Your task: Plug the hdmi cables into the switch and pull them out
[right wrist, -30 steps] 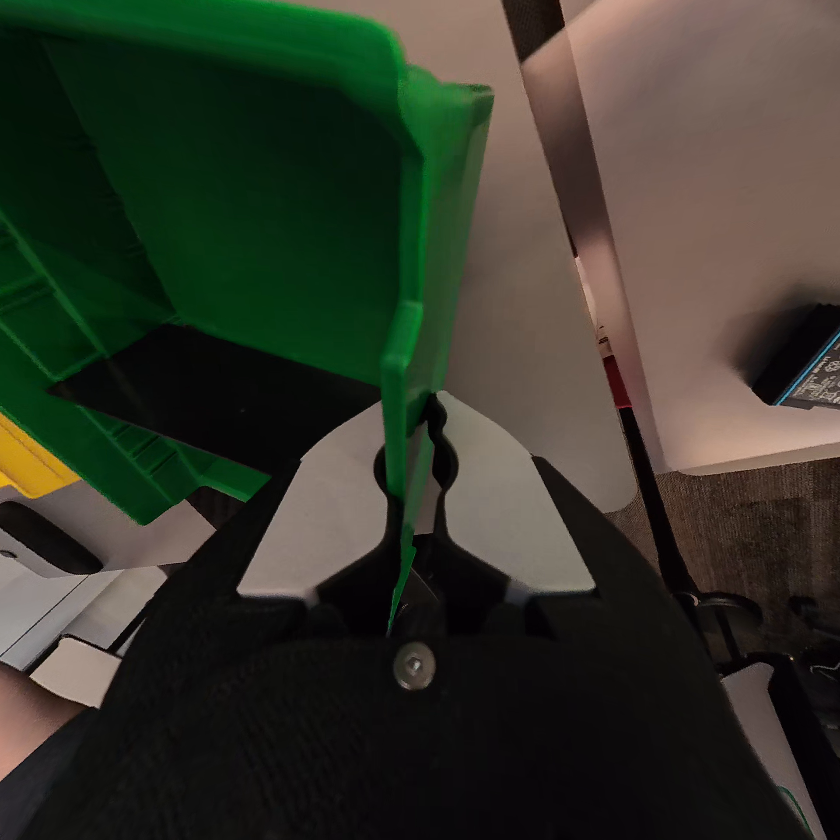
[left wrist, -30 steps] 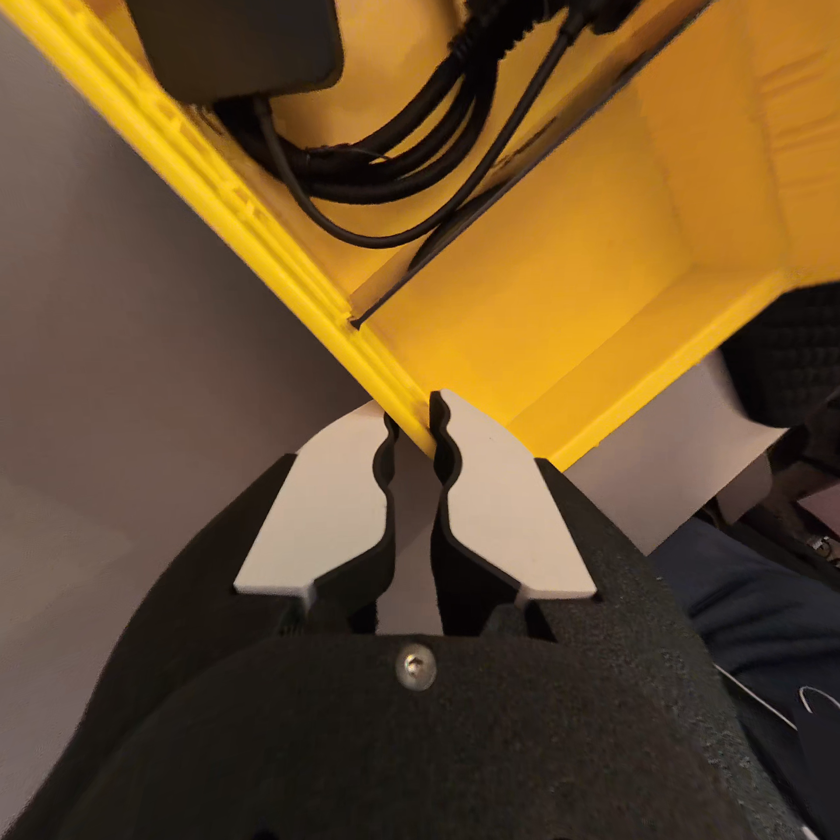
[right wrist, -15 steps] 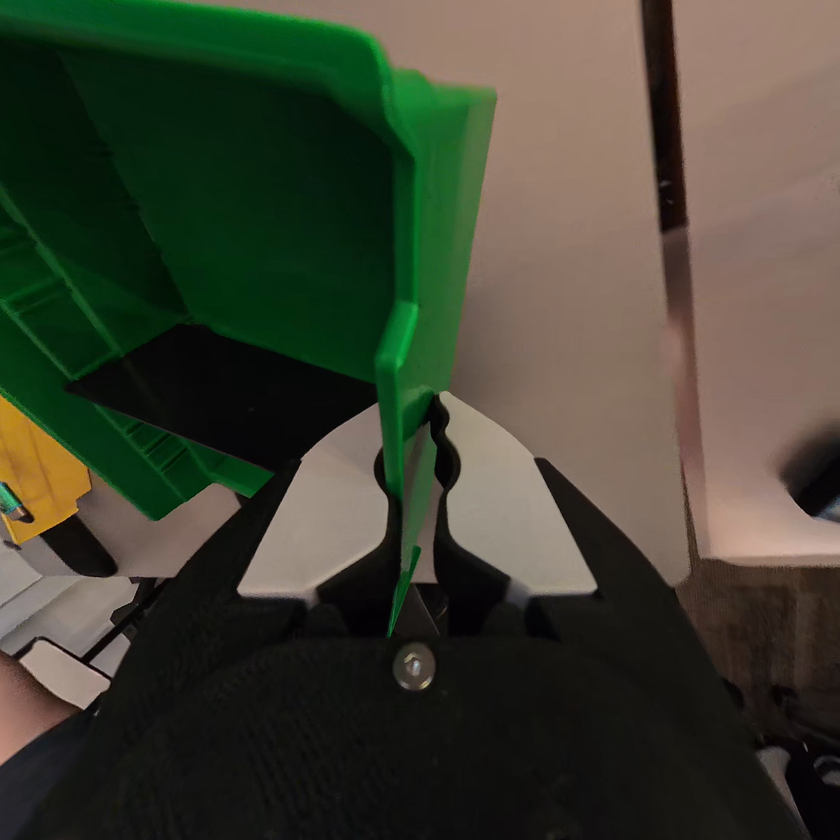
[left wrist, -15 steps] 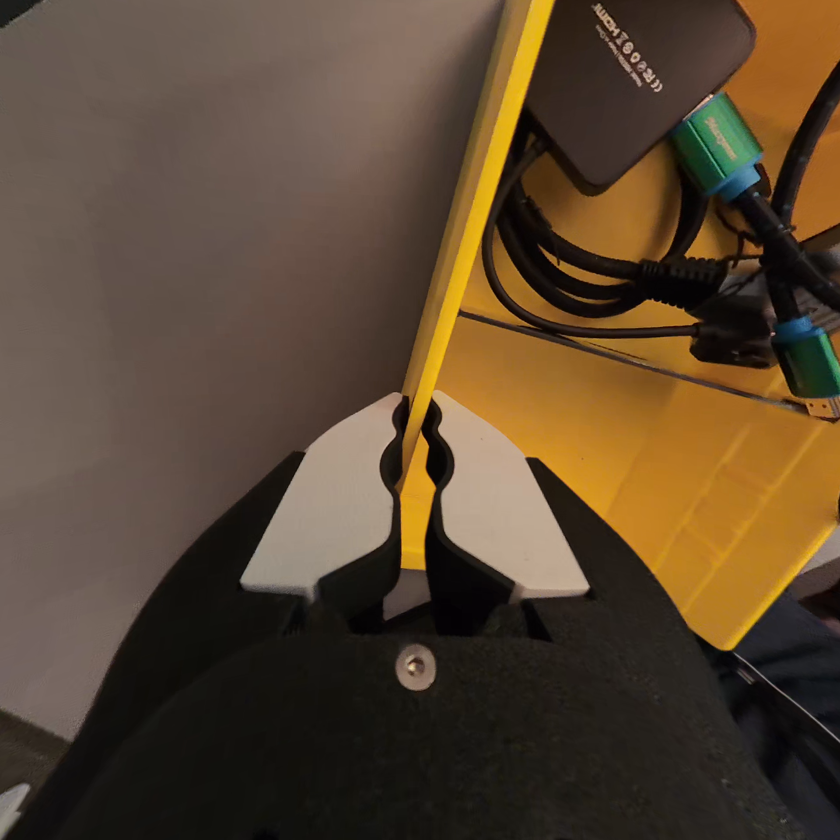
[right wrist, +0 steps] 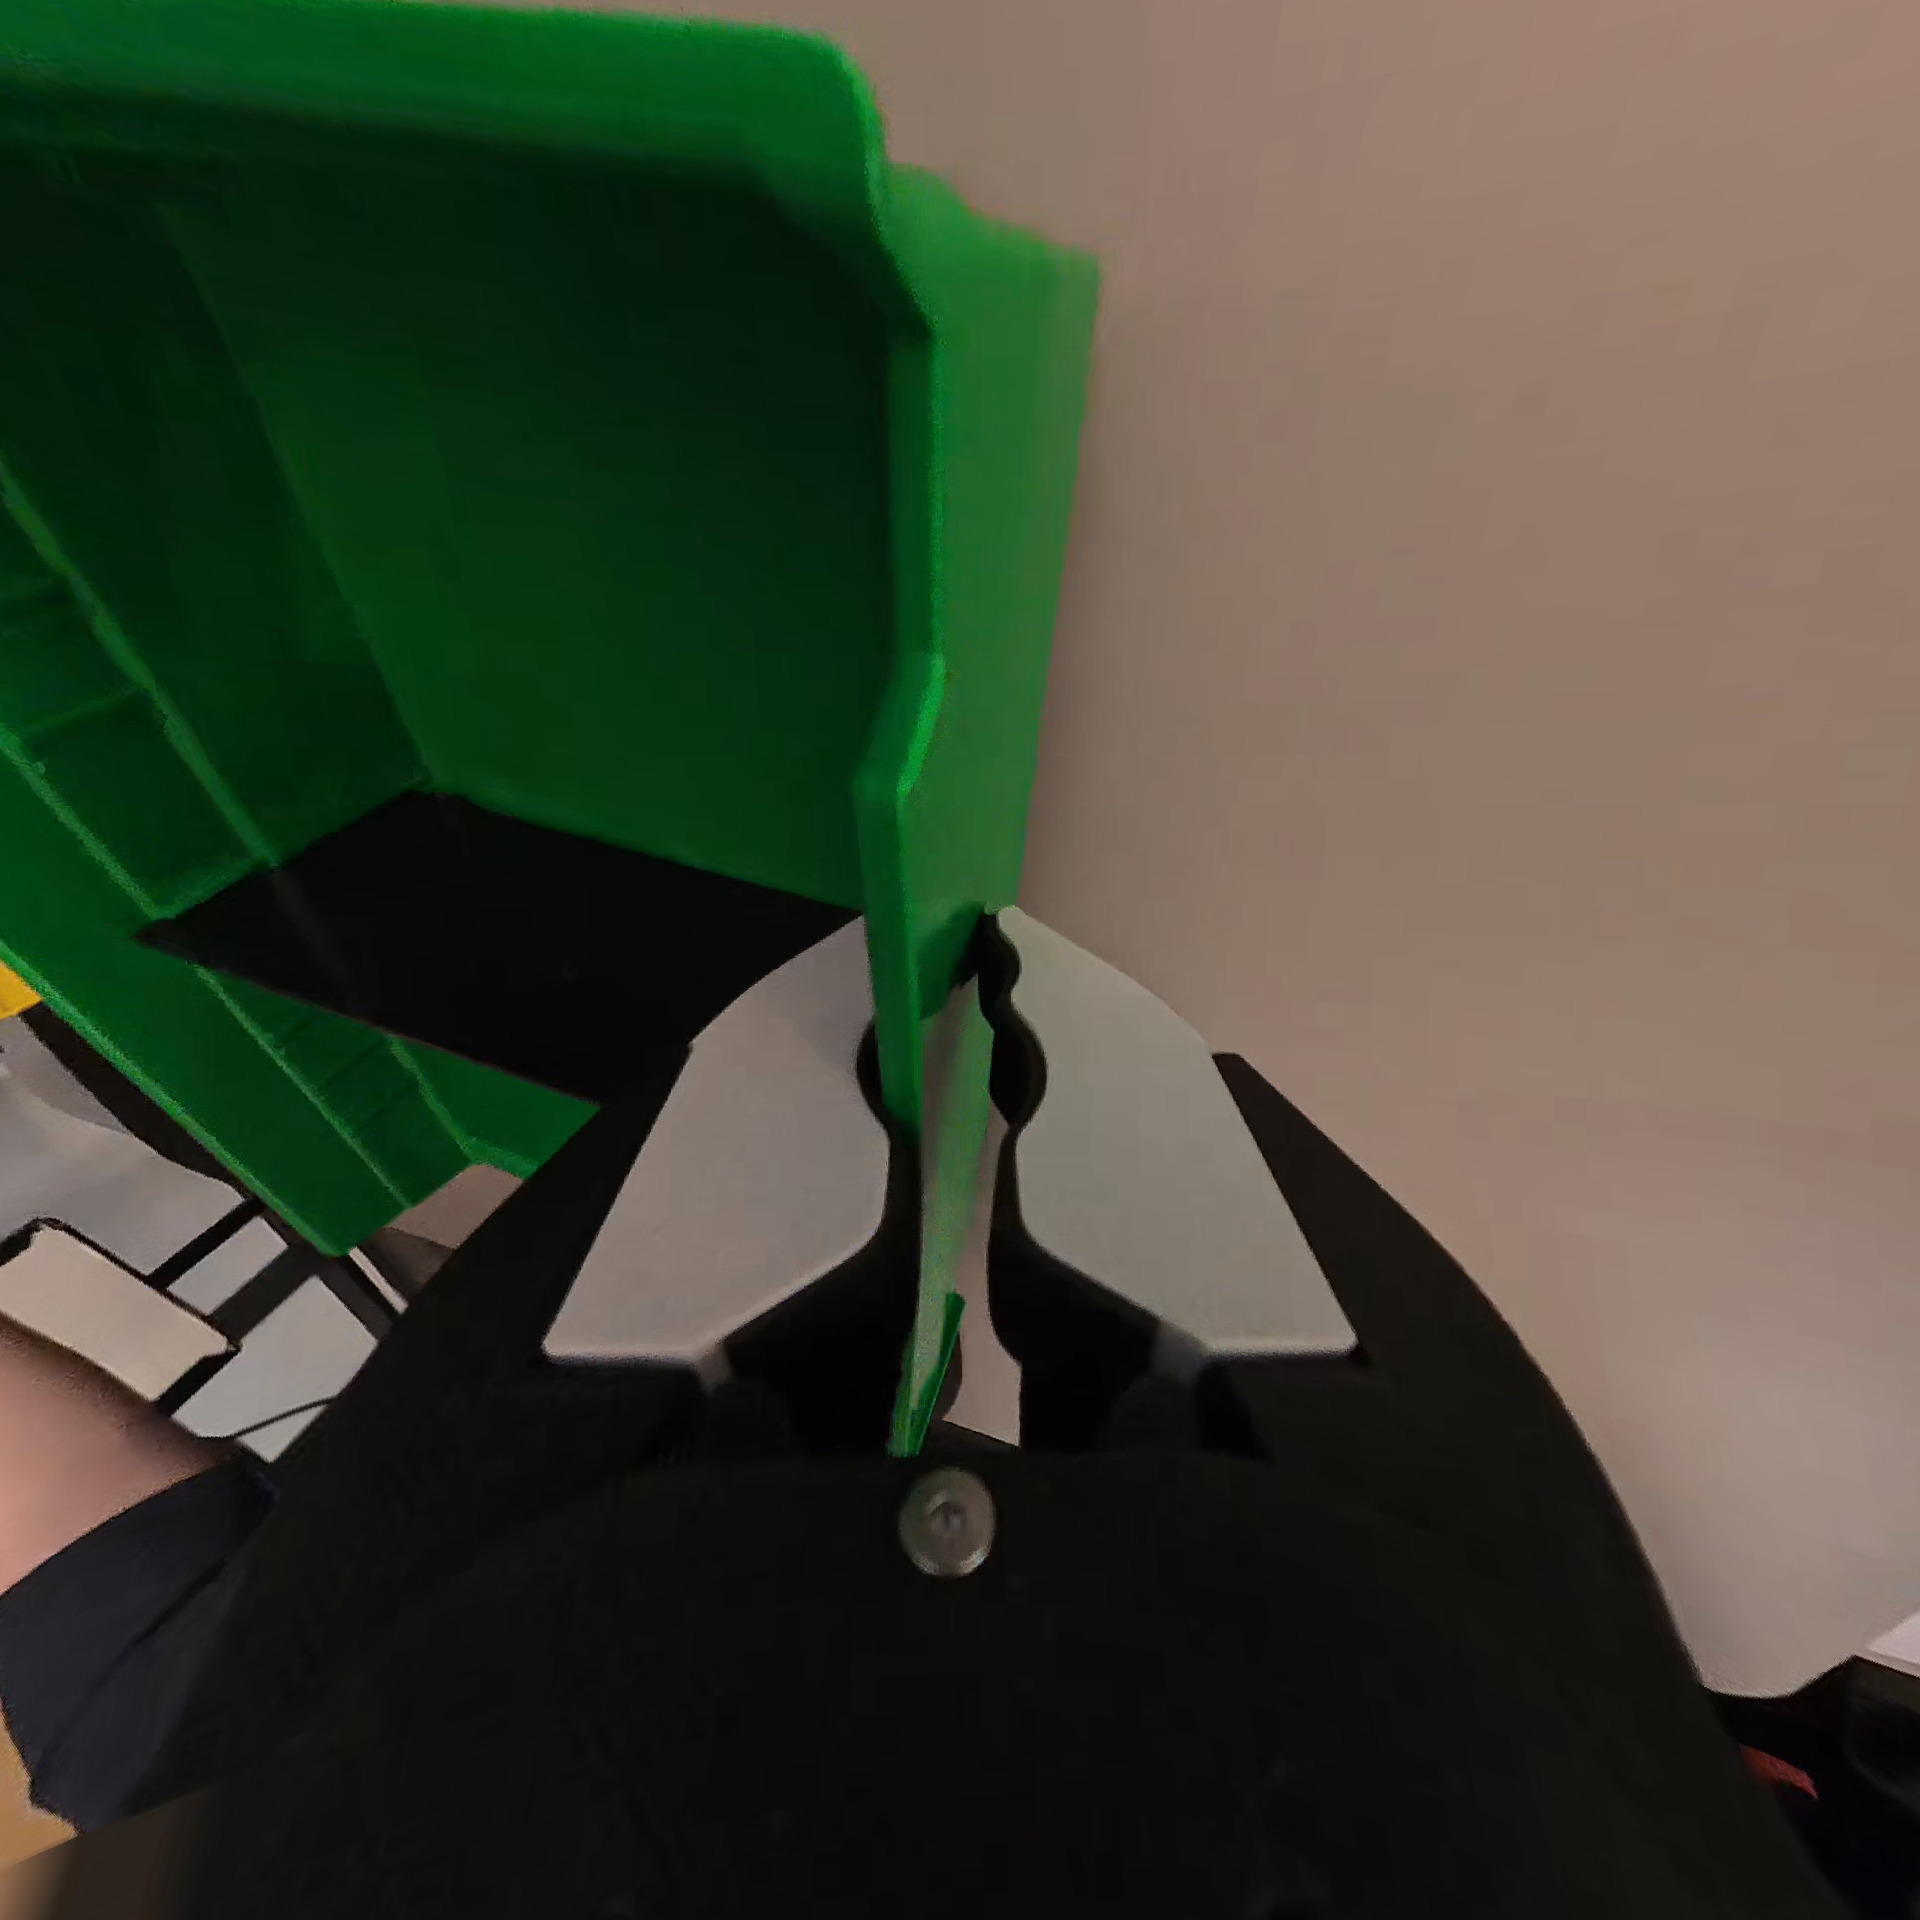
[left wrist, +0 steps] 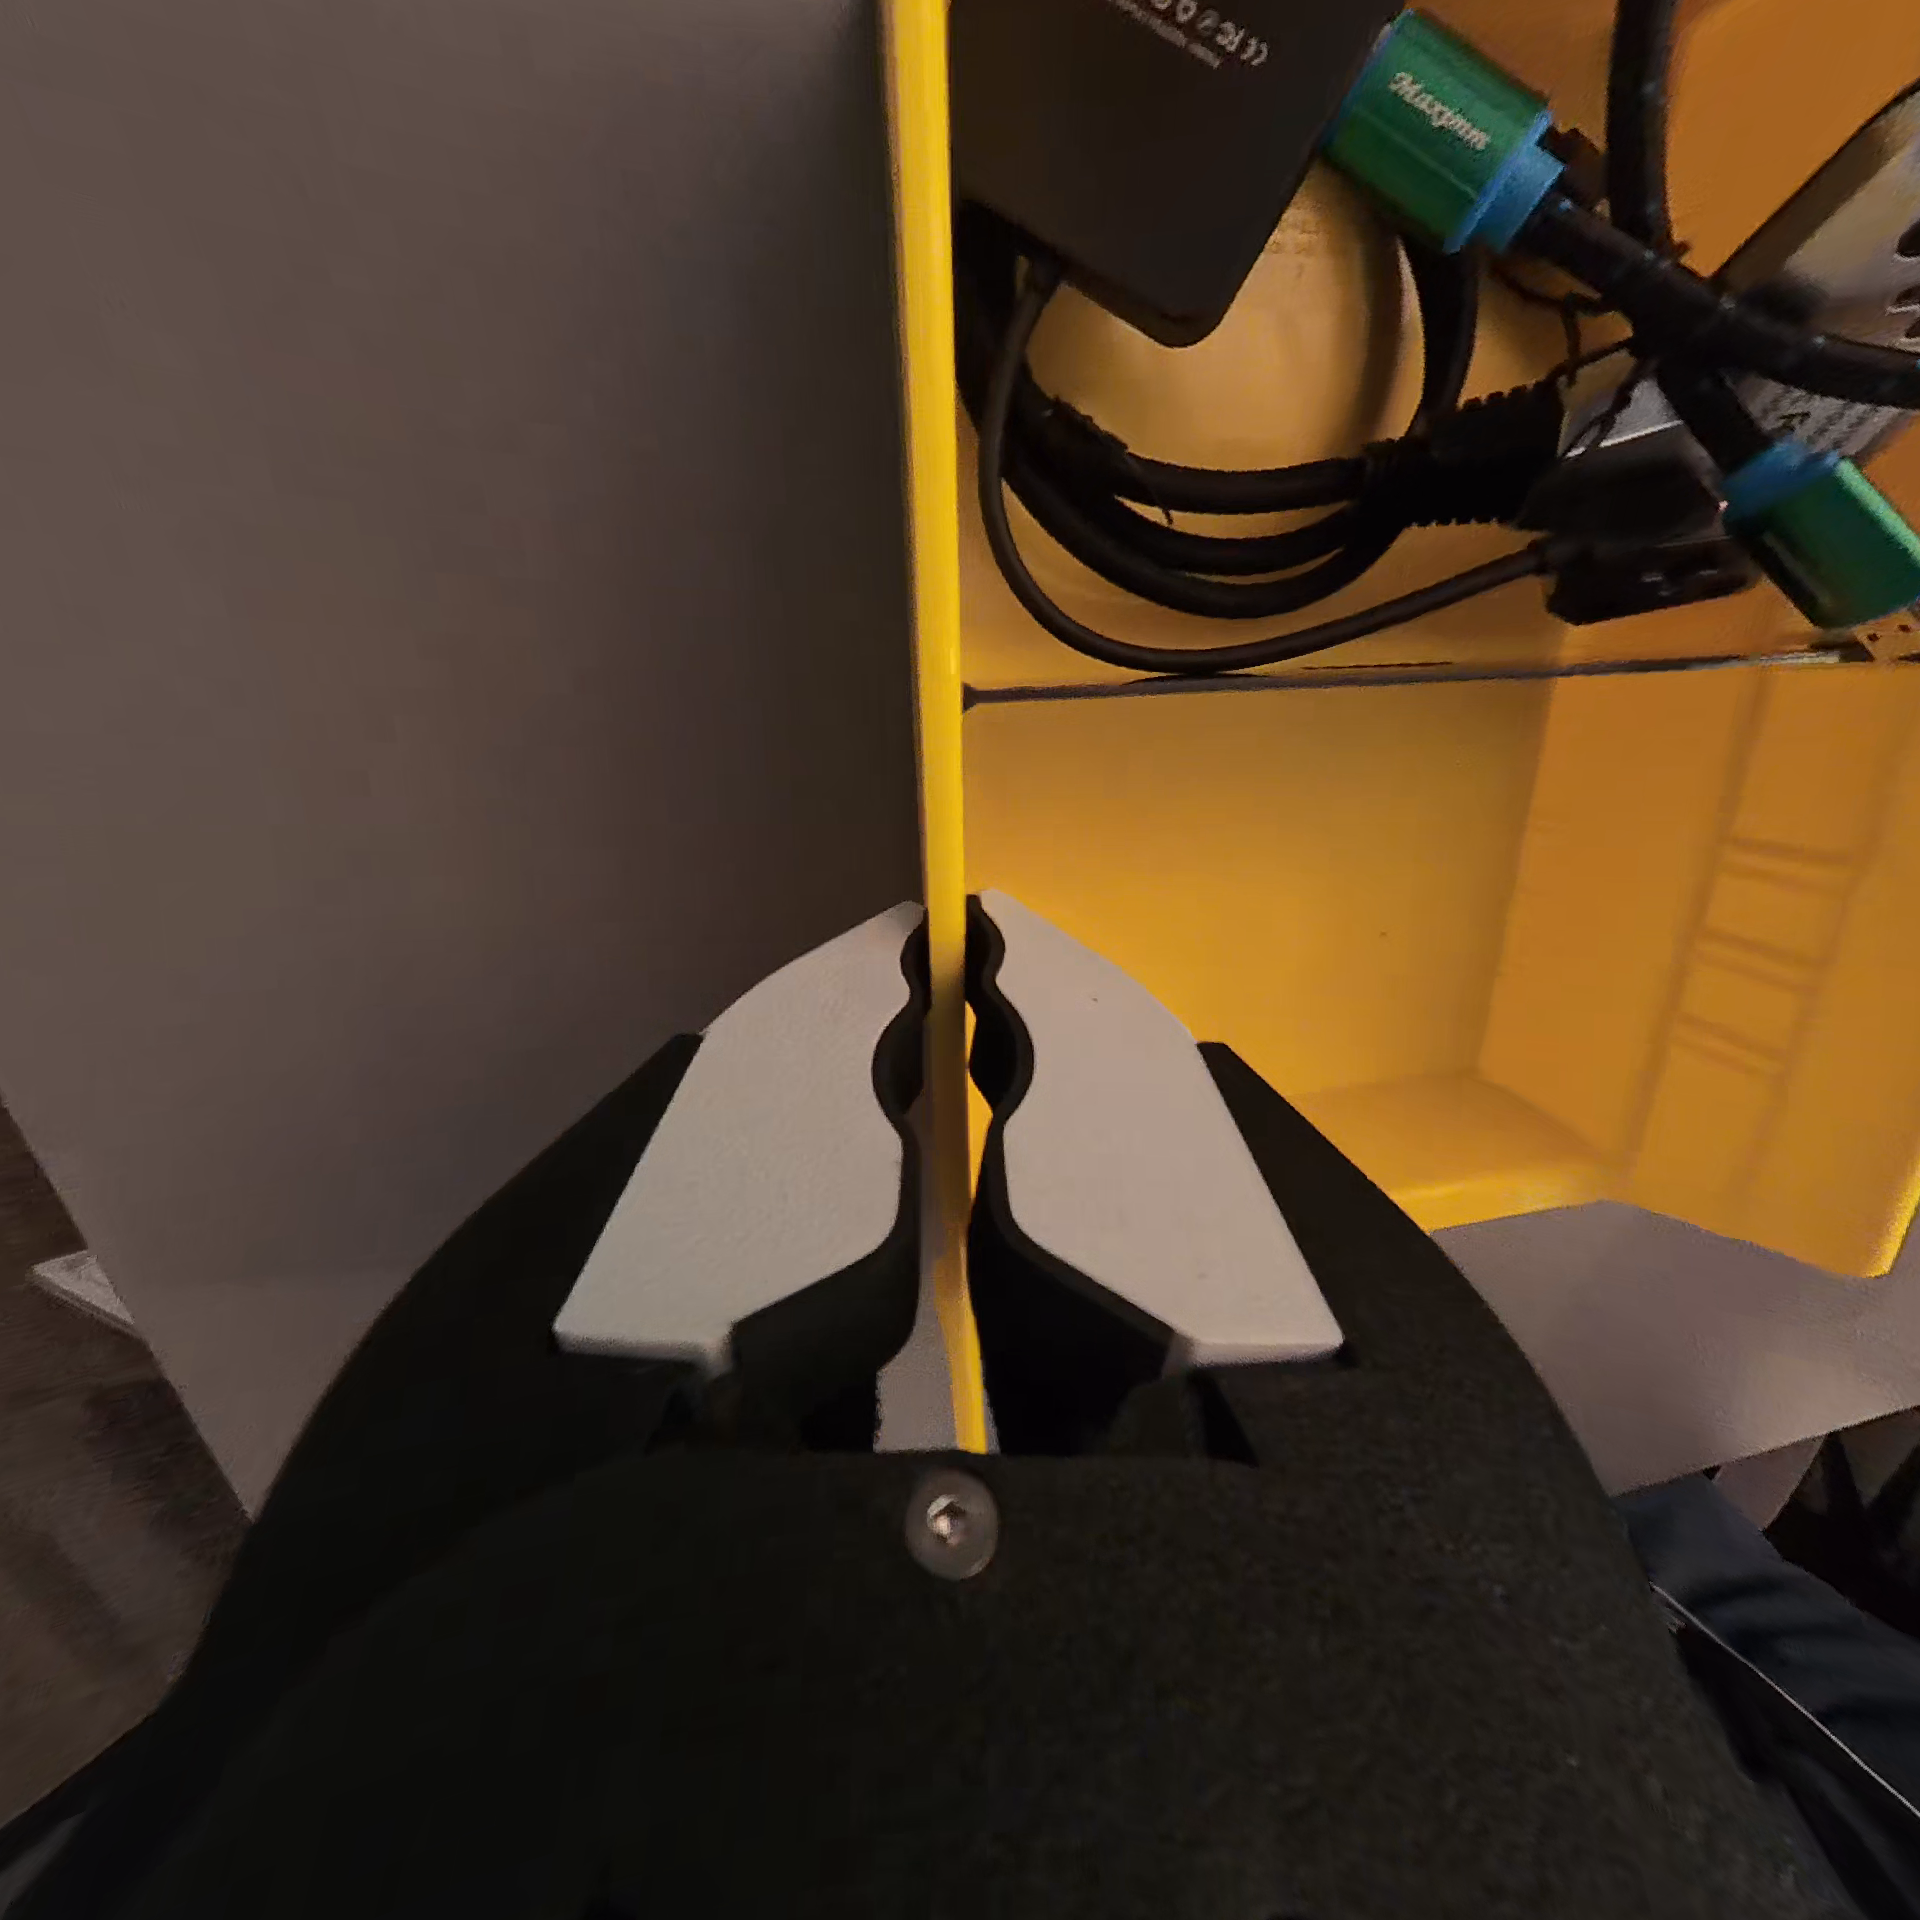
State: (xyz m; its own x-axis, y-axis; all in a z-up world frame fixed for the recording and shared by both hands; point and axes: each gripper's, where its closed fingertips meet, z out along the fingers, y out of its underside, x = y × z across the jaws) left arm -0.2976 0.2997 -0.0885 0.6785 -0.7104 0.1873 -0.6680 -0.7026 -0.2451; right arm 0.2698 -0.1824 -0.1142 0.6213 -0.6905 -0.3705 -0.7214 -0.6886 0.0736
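My left gripper [left wrist: 943,914] is shut on the side wall of a yellow bin [left wrist: 1351,914]. In the bin's far compartment lie a black HDMI switch [left wrist: 1132,156], coiled black cables [left wrist: 1164,520] and two green-and-blue HDMI plugs [left wrist: 1439,130] [left wrist: 1839,540]. A thin divider [left wrist: 1455,670] splits off the near compartment. My right gripper [right wrist: 951,920] is shut on the side wall of a green bin [right wrist: 582,499] with a dark floor [right wrist: 499,914]. I see nothing inside it.
Both bins are over a pale table [right wrist: 1507,727]. A yellow corner [right wrist: 16,992] shows left of the green bin. A person's arm in a dark sleeve [right wrist: 94,1538] is at lower left in the right wrist view. Dark cloth [left wrist: 1818,1621] is lower right in the left wrist view. My hands' fingertips stand some 75 centimetres from each other.
The yellow bin's wall has swung from slanted to straight ahead in my left gripper, bringing the switch and plugs into view. The green bin has stayed gripped while the table behind has shifted.
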